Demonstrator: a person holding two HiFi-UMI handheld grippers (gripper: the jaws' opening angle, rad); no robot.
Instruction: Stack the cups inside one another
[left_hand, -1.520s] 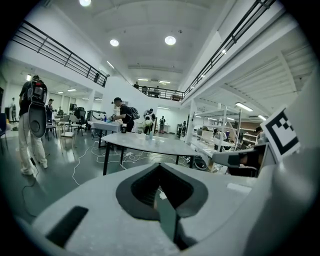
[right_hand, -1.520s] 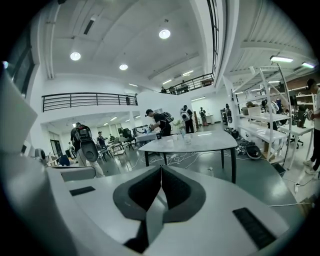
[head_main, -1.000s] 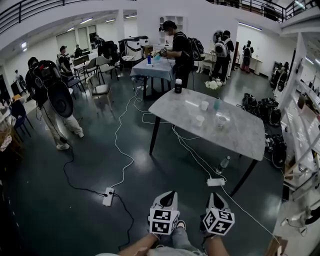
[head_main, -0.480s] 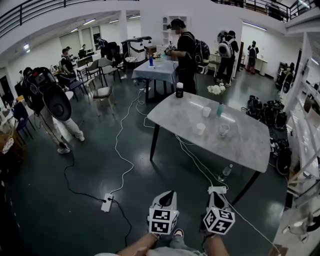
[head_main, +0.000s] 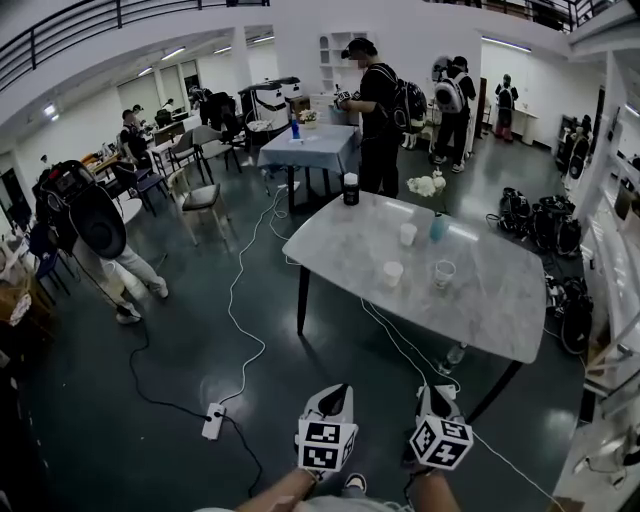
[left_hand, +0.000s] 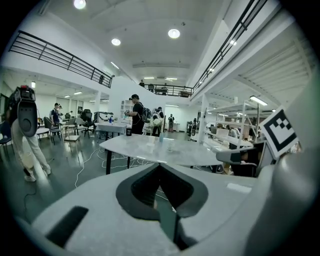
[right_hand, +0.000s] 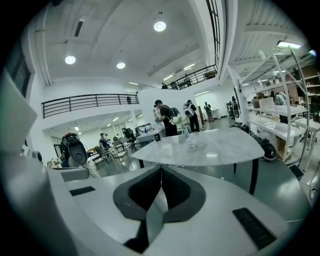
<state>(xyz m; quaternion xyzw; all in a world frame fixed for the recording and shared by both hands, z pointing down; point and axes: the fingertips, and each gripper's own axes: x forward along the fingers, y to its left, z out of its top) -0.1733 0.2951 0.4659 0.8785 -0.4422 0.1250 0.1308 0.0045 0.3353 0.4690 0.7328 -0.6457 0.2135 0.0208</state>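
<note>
On a grey marble table (head_main: 480, 300) ahead stand two white cups (head_main: 393, 274) (head_main: 408, 234) and a clear cup (head_main: 444, 273), all apart from one another. Beside them are a blue bottle (head_main: 438, 227), a black jar (head_main: 351, 188) and white flowers (head_main: 428, 186). Low in the head view, my left gripper (head_main: 338, 392) and right gripper (head_main: 430, 395) are side by side over the floor, well short of the table. Both are shut with nothing in them. The left gripper (left_hand: 160, 165) and the right gripper (right_hand: 161, 167) both point at the table (right_hand: 210, 147); the clear cup (right_hand: 191, 143) stands on it.
White cables and a power strip (head_main: 213, 421) lie on the dark floor between me and the table. A water bottle (head_main: 452, 355) lies under the table. People with backpacks stand at a second table (head_main: 305, 143) behind. Chairs are at the left, shelves (head_main: 615, 300) at the right.
The table and cups have come nearer and look larger in the head view. Both grippers keep their place at the bottom of the picture, shut as before.
</note>
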